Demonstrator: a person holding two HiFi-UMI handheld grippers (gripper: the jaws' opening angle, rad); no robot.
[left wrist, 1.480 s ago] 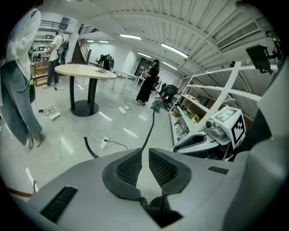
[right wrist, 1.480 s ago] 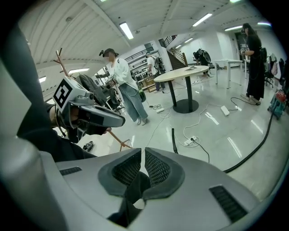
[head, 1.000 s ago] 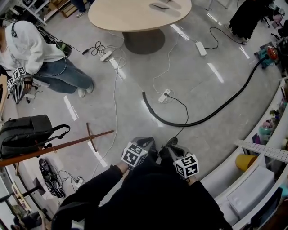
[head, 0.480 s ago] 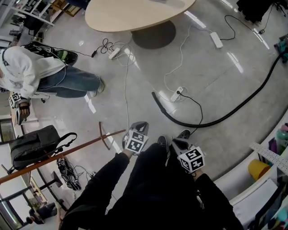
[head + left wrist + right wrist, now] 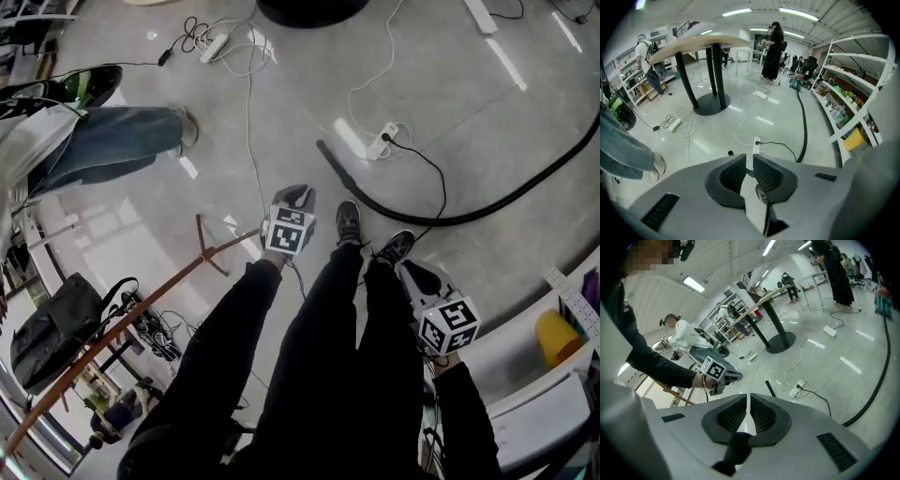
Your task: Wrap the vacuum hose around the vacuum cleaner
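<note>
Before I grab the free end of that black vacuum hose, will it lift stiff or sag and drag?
Probably floppy: the hose lies in one long loose curve on the floor, so it should sag and trail rather than lift whole. It likely slides easily, as the floor looks glossy. It may snag the thin black cable crossing it.

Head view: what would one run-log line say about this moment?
left hand-held gripper: shut, empty | right hand-held gripper: shut, empty | black flexible vacuum hose: lying on grey floor, untouched | wrap: not started
</note>
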